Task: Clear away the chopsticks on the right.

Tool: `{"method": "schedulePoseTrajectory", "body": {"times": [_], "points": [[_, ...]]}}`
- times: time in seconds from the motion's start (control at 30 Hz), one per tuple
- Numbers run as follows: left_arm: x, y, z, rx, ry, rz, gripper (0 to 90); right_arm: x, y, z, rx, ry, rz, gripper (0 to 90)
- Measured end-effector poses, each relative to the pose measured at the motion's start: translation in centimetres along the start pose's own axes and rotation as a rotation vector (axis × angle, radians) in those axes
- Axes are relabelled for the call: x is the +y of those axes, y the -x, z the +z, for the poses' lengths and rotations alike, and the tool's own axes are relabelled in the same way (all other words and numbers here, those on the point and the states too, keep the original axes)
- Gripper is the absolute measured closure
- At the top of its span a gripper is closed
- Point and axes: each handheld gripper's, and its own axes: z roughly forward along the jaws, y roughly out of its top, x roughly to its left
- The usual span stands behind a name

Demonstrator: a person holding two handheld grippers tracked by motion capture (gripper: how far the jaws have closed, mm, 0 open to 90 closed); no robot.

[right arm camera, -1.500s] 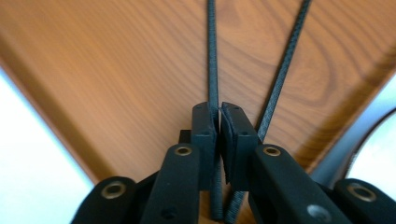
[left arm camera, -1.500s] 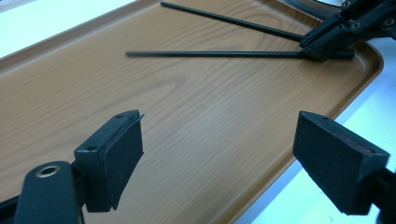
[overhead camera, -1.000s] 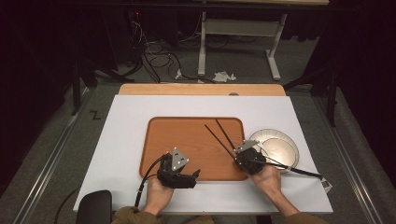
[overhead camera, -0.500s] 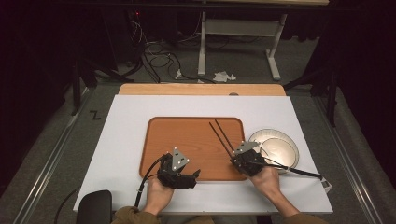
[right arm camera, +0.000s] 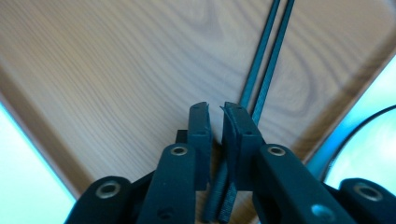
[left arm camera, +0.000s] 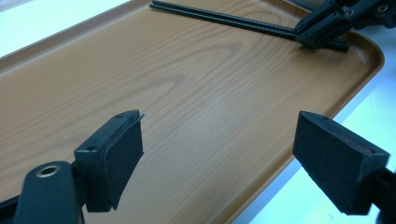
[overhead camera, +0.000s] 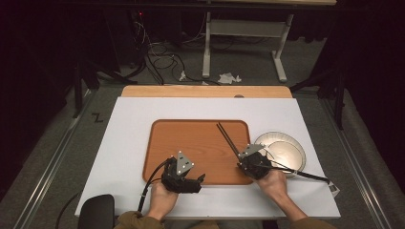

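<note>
Between the nearly closed jaws of the right tool (right arm camera: 215, 112) run the black chopsticks (right arm camera: 264, 60), the pair passing under and through the narrow gap; whether the pads truly pinch them or only straddle them I cannot tell. From that tool the sticks' long axis stretches straight ahead along the jaw line, and in the high view it slants up and to the left across the wooden tray (overhead camera: 191, 143), the near ends at the tray's right front corner. Just right of this tool sits a pale bowl (overhead camera: 282, 152) on the white tabletop (overhead camera: 129, 129). The left tool (left arm camera: 217, 149) hovers released, jaws wide, over the tray's front edge, well apart from the chopsticks, so the right hand (overhead camera: 274, 183) is plainly nearer.
</note>
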Motion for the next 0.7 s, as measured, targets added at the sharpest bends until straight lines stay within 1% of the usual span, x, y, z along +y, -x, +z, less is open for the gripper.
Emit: {"method": "schedulePoseTrajectory", "body": {"times": [0.03,0.07,0.1,0.13,0.17,0.2,0.23,0.3,0.33,0.37,0.4,0.43,0.47,0.5,0.53,0.57,0.63,0.67,0.7], "points": [[0.0,0.0,-0.1,0.002,0.0,-0.001,16.4,0.0,0.1,-0.2,0.001,0.014,0.005,80.9],[0.0,0.0,-0.2,0.002,0.002,-0.004,16.4,0.1,0.2,-1.0,0.009,0.043,0.007,79.7],[0.0,0.0,-0.2,0.002,0.002,-0.004,16.4,0.1,0.2,-1.0,0.009,0.043,0.007,79.7],[0.0,0.0,-0.3,0.002,0.005,-0.002,16.4,-0.2,0.2,-1.6,0.008,0.059,0.0,77.9],[0.0,0.0,-0.3,0.002,0.005,-0.002,16.4,-0.2,0.2,-1.6,0.008,0.059,0.0,77.9],[0.0,0.1,-0.4,-0.002,0.01,-0.002,16.4,-0.6,0.1,-2.3,0.007,0.07,-0.004,75.8],[0.0,0.1,-0.4,-0.002,0.01,-0.002,16.4,-0.6,0.1,-2.3,0.007,0.07,-0.004,75.8],[0.0,0.1,-0.6,-0.004,0.013,-0.002,16.4,-1.0,0.0,-3.1,0.014,0.086,-0.004,73.1],[0.0,0.2,-0.7,-0.005,0.018,0.0,16.4,-1.3,-0.1,-4.0,0.027,0.101,-0.003,70.6],[0.0,0.2,-0.7,-0.005,0.018,0.0,16.4,-1.3,-0.1,-4.0,0.027,0.101,-0.003,70.6],[-0.1,0.3,-0.9,-0.007,0.02,0.005,16.4,-1.8,-0.1,-4.7,0.033,0.118,-0.002,67.6],[-0.1,0.3,-0.9,-0.007,0.02,0.005,16.4,-1.8,-0.1,-4.7,0.033,0.118,-0.002,67.6],[-0.1,0.4,-1.0,-0.01,0.023,0.007,16.4,-2.4,0.0,-5.4,0.041,0.128,0.007,64.4],[-0.1,0.4,-1.0,-0.01,0.023,0.007,16.4,-2.4,0.0,-5.4,0.041,0.128,0.007,64.4],[-0.1,0.5,-1.0,-0.01,0.023,0.008,16.4,-3.2,0.0,-5.9,0.047,0.143,0.023,62.4],[-0.1,0.5,-1.0,-0.01,0.022,0.009,16.4,-3.5,0.1,-6.1,0.052,0.149,0.026,62.0],[-0.1,0.5,-1.0,-0.012,0.02,0.011,16.4,-3.9,0.1,-6.3,0.047,0.147,0.031,61.5],[-0.2,0.6,-0.9,-0.012,0.018,0.011,16.4,-4.5,0.1,-6.4,0.043,0.147,0.033,60.6],[-0.2,0.6,-0.9,-0.012,0.018,0.011,16.4,-4.7,0.1,-6.4,0.043,0.145,0.036,60.5]]}}
